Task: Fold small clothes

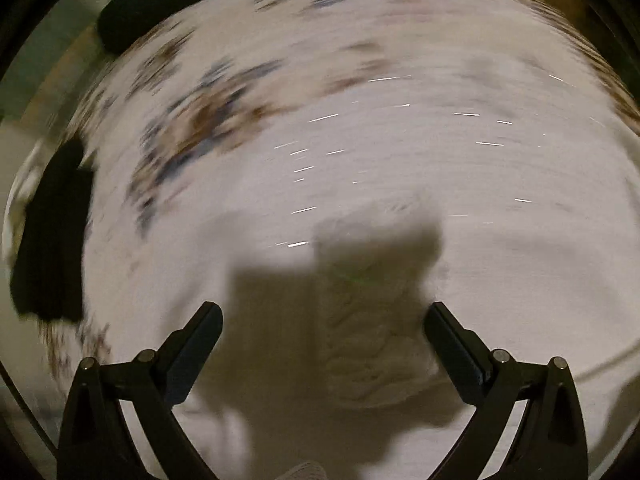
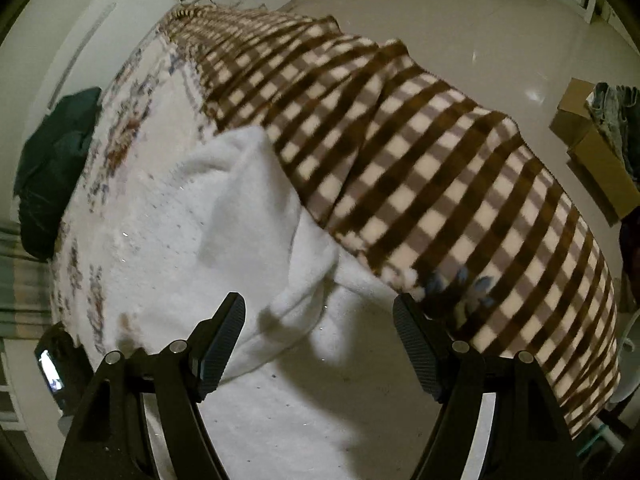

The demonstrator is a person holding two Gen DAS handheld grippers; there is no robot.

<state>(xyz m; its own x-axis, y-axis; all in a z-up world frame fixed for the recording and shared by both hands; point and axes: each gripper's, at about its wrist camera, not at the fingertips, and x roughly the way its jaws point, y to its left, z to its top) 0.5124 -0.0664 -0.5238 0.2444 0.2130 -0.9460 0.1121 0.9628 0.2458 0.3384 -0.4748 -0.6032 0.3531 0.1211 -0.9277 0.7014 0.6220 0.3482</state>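
Here both claws, left claw (image 1: 323,320) and right claw (image 2: 319,312), gape released above the white garment (image 2: 256,216), beside the checked blanket's edge (image 2: 360,248).

A dim room around a covered bed

A bed (image 2: 132,208) with a white, flower-edged cover carries a brown checked blanket (image 2: 432,184). Pale glossy floor (image 2: 480,52) reflects a ceiling light. Cardboard boxes (image 2: 600,160) stand on the floor beside the bed; a white wall (image 2: 60,40) runs along the bed's other side. A dark green bundle (image 2: 52,160) lies at the bed's edge.
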